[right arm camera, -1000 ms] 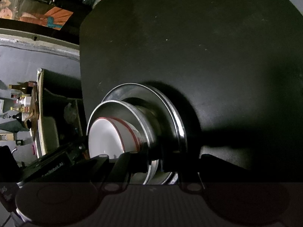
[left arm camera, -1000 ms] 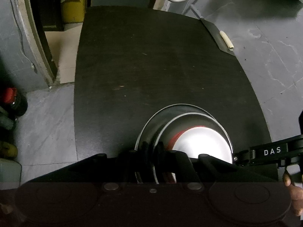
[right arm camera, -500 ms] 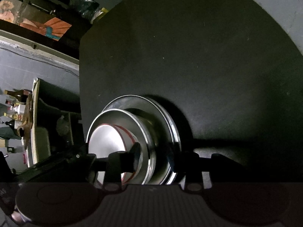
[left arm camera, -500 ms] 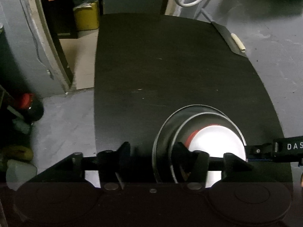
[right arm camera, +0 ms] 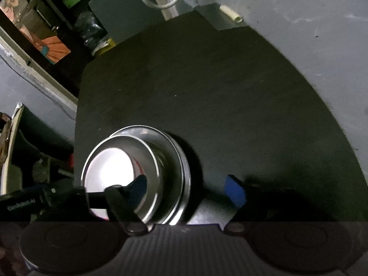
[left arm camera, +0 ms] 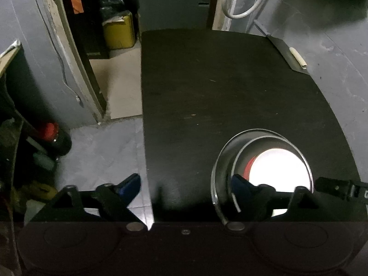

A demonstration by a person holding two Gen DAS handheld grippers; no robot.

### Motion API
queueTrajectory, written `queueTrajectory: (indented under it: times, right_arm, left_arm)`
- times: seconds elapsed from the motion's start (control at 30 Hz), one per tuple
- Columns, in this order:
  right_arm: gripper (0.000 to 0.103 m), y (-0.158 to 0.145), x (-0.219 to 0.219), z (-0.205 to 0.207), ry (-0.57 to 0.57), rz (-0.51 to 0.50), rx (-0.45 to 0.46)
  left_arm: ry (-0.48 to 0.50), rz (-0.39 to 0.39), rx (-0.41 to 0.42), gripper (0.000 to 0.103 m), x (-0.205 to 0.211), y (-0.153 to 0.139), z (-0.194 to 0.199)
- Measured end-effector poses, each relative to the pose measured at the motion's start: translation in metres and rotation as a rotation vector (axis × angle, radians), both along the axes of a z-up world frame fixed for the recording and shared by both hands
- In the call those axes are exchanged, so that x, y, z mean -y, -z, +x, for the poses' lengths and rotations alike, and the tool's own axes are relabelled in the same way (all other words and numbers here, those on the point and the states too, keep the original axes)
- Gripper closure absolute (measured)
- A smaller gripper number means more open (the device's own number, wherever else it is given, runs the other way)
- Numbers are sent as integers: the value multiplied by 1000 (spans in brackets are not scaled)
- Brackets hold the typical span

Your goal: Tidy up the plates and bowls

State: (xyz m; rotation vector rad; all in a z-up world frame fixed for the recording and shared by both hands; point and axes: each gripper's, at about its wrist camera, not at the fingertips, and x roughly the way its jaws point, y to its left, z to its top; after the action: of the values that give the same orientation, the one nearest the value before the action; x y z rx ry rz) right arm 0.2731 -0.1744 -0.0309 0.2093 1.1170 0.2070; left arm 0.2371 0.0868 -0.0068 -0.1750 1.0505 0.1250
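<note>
Steel plate (right arm camera: 177,161) holds stacked bowls (right arm camera: 119,161) on black table (right arm camera: 230,103); both grippers' jaws just opened wide, gripping nothing.

Cluttered home storeroom: yellow canister (left arm camera: 119,31), coiled cable (left arm camera: 243,0), poster (right arm camera: 34,23)

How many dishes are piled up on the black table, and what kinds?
Shiny steel plate at the bottom: 1
Shiny steel bowl on it: 1
White bowl with a red rim inside: 1
Total: 3
</note>
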Motion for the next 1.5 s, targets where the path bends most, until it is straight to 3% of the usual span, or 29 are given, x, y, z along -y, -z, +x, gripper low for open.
queueTrajectory:
  times: [0.07,0.2,0.4,0.63,0.87,1.1,1.5]
  right_arm:
    - [10,-1,-3,-15,20,-40,53]
    - [0,-3,-7,-35,32,-101,117]
    - [0,-4,-11,-64,82,-94,200]
    - [0,-11,-18,-104,115,-147,296]
    - [0,-24,-25,-116,63,-167,339]
    - [0,-30,-16,-123,-31,-145,380]
    - [0,-27,58,-153,-107,-65,427]
  left_arm:
    - [2,2,24,4,-2,-4,-6]
    - [23,1,66,1,-5,-9,-20]
    - [68,-11,121,1,-9,-9,-41]
    - [65,-90,252,1,-16,2,-79]
    - [31,-117,256,1,-16,10,-99]
    - [-13,-103,285,1,-4,-2,-105]
    - [-99,-15,289,1,74,-15,-144]
